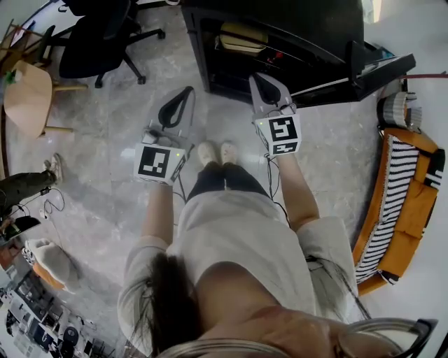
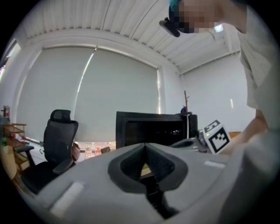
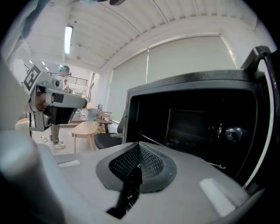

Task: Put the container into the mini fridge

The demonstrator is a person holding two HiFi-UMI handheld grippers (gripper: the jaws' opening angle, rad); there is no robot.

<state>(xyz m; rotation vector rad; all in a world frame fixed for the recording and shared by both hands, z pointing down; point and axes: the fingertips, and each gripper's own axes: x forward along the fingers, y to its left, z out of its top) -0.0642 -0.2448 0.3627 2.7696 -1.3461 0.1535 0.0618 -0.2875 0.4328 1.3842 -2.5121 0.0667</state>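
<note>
Mini fridge [image 1: 294, 21]: black box, standing on the floor with its front open toward the person and a dark interior with shelves. Its door [image 1: 381, 70] is swung out to the fridge's right, edge-on, leaving the whole mouth unobstructed. Container [image 1: 241, 38]: low, flat, pale yellow-tan, already lying on an upper shelf inside the fridge toward its left wall, and no gripper is touching it. Right gripper [image 3: 138, 144] is raised in front of the fridge mouth and points into it, fingers pressed together tip to tip with nothing between them. Left gripper [image 2: 145, 146] is held in front of the fridge's left front corner, outside the opening. Its fingers also meet at the tips and hold nothing; only background shows through the slot below them. The two grippers are well apart, with the person's shoes [image 1: 217, 152] on the floor between them, just short of the fridge front. The floor [image 1: 105, 112] is grey marbled tile, with bare ground before the fridge and to its left. An orange sofa [image 1: 406, 203] with a black-and-white striped cushion stands right of the fridge, past the door. A black office chair [image 1: 98, 38] is left of the fridge, and a light wooden chair [image 1: 28, 98] farther left again. Pale roller blinds [image 2: 87, 96] hang behind the fridge.
</note>
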